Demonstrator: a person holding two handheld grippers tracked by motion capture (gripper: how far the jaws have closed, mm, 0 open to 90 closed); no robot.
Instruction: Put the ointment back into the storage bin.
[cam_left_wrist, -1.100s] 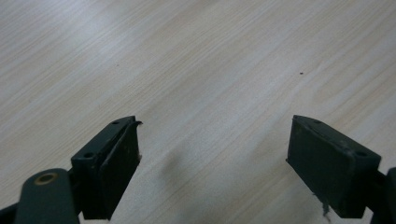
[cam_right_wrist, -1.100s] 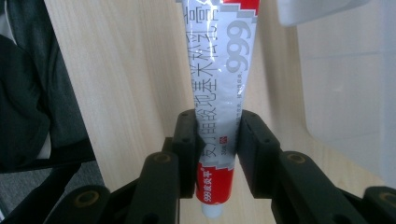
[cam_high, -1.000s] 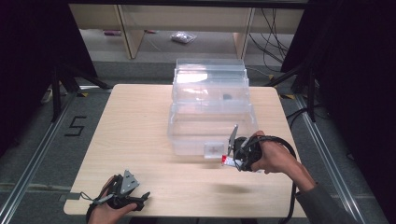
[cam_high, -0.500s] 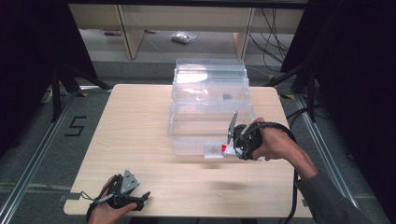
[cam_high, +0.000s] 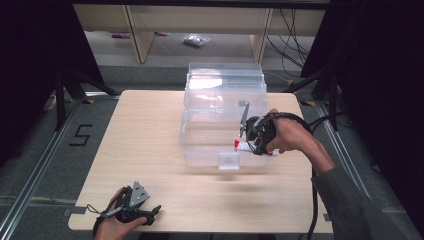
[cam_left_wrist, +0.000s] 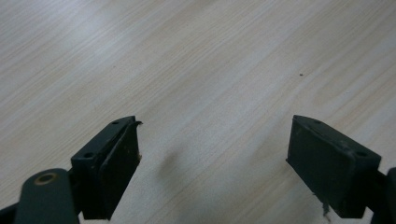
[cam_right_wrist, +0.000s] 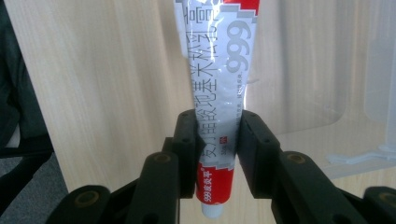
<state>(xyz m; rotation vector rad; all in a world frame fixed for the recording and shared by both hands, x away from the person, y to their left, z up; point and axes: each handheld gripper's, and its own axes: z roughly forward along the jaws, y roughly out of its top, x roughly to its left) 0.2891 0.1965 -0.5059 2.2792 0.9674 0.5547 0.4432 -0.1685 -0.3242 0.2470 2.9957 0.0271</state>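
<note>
From above we see our right gripper (cam_high: 248, 142) at the near right edge of the clear plastic box (cam_high: 222, 120), holding a red-and-white tube (cam_high: 243, 146). The right gripper view adds its jaws clamped on the tube's (cam_right_wrist: 219, 84) printed middle. Our left gripper (cam_left_wrist: 212, 163) rests, jaws apart, on the table (cam_left_wrist: 196, 56).

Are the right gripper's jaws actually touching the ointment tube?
Touching. The right gripper view shows the right gripper with both jaws pressed against the sides of the ointment tube, no gap.
</note>
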